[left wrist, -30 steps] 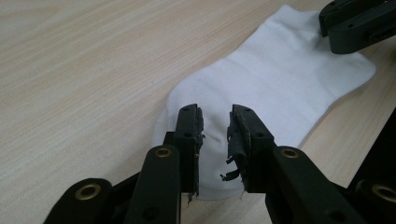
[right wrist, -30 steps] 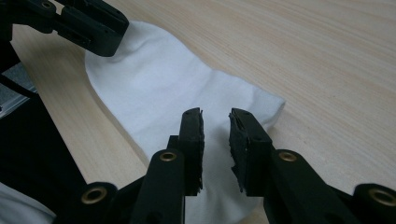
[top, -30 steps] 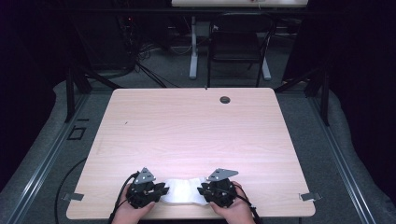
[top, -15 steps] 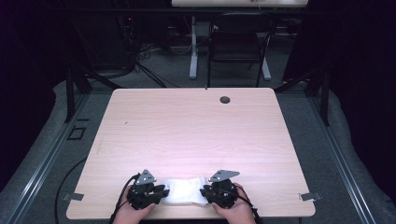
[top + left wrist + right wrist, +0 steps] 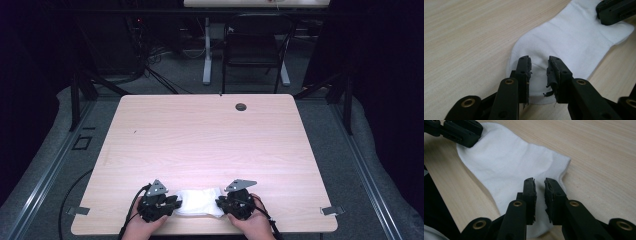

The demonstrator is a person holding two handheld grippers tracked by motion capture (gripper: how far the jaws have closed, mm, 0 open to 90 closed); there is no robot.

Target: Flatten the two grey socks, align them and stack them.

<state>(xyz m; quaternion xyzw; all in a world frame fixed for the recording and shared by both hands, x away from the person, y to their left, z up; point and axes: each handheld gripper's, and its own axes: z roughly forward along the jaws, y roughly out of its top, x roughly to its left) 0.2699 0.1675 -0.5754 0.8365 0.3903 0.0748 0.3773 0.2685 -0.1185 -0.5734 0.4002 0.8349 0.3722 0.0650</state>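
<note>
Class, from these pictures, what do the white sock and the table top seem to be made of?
White sock: soft knitted fabric, probably cotton, matte, judging by its fine weave and limp folds. Table top: pale wood grain with a smooth, faintly shiny finish, possibly laminate rather than solid wood.

Room: dark, dimly lit | Floor: grey carpet (image 5: 45, 165) | Furniture: light wooden table (image 5: 210, 140); black chair (image 5: 252, 50) behind it | Cables (image 5: 150, 60) tangled on floor, back left

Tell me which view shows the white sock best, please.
The left gripper view: the white sock lies there large, almost whole. The right gripper view also shows much of it. The high view shows a small white patch between the two claws.
</note>
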